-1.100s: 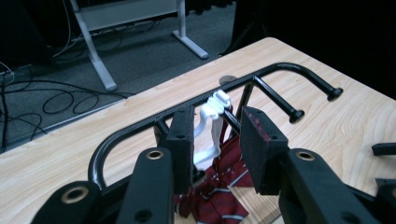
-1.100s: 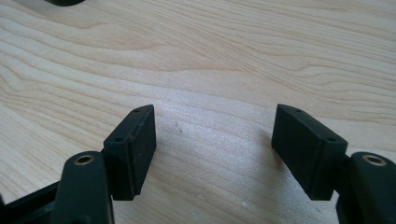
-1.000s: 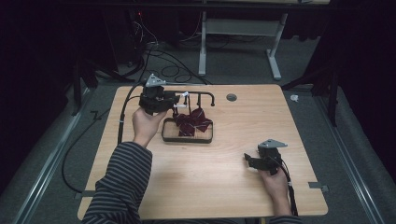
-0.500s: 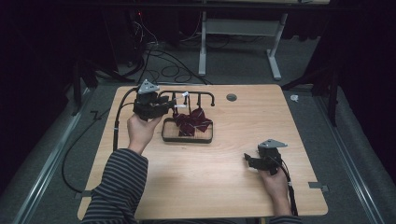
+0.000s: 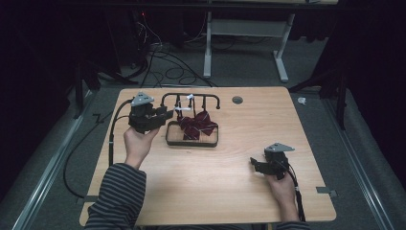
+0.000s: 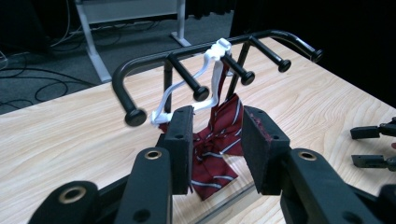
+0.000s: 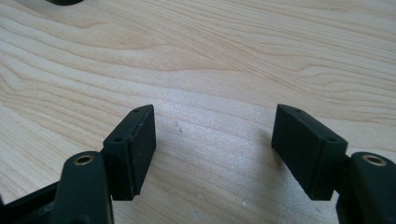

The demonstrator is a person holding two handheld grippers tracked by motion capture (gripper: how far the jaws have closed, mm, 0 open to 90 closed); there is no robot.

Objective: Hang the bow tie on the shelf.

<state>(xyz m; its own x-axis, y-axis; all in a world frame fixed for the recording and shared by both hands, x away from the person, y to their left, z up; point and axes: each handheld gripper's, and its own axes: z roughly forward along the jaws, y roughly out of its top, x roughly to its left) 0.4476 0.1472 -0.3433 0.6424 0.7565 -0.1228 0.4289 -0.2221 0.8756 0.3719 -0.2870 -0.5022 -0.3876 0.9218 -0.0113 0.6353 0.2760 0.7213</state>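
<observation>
Bench (image 5: 210, 182) of pale wood carries a black peg rack (image 5: 191, 98) and a shallow dark tray (image 5: 191, 141) toward 11 o'clock from its middle. A maroon striped bow tie (image 5: 197, 125) lies over the tray; its white strap (image 6: 187, 88) is looped over one of the rack's pegs. The left hand-held gripper (image 5: 165, 115) is held just beside the tray at its 9 o'clock side, jaws apart and empty, the bow tie framed between them in the left gripper view. The right hand-held gripper (image 5: 253, 165) rests low over bare wood toward 4 o'clock, well apart from the tray, its jaws spread wide with nothing between them.
</observation>
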